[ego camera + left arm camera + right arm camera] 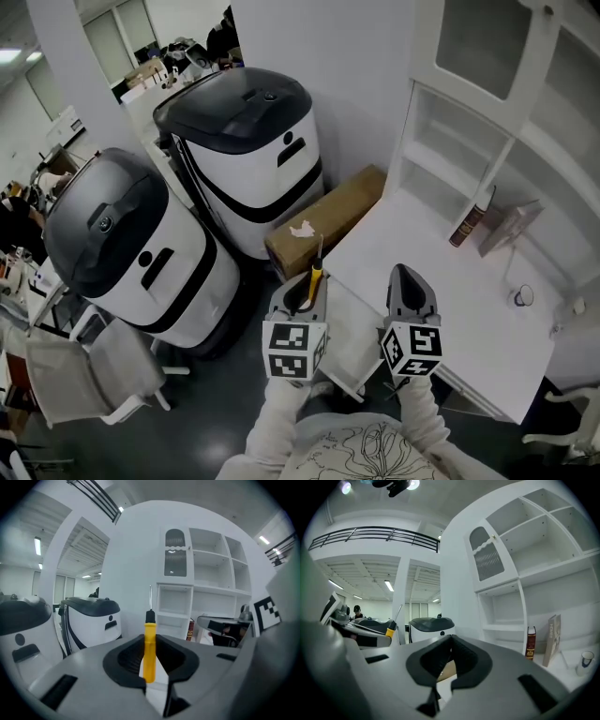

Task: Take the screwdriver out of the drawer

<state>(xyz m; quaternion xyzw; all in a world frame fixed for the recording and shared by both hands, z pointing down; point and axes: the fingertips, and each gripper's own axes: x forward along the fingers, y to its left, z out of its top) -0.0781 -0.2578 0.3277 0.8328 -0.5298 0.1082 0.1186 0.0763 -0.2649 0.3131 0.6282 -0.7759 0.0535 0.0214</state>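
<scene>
Screwdriver (149,651): yellow handle upright, thin shaft pointing up, held in the air near the white desk's (459,319) edge.
Left gripper (150,638): clamped on the yellow handle.
Right gripper (450,643): jaw tips together, nothing between them.
Behind: cardboard box (328,217) against the wall.

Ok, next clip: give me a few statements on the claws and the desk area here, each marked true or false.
1. The left claw grips a yellow-handled screwdriver. True.
2. The screwdriver's metal shaft points down toward the floor. False: it stands upright, with the shaft pointing up out of the claw.
3. The right claw carries a book. False: nothing is between its jaws. The book stands on the white desk by the shelves.
4. A cardboard box lies between the desk and a white-and-black machine. True.
</scene>
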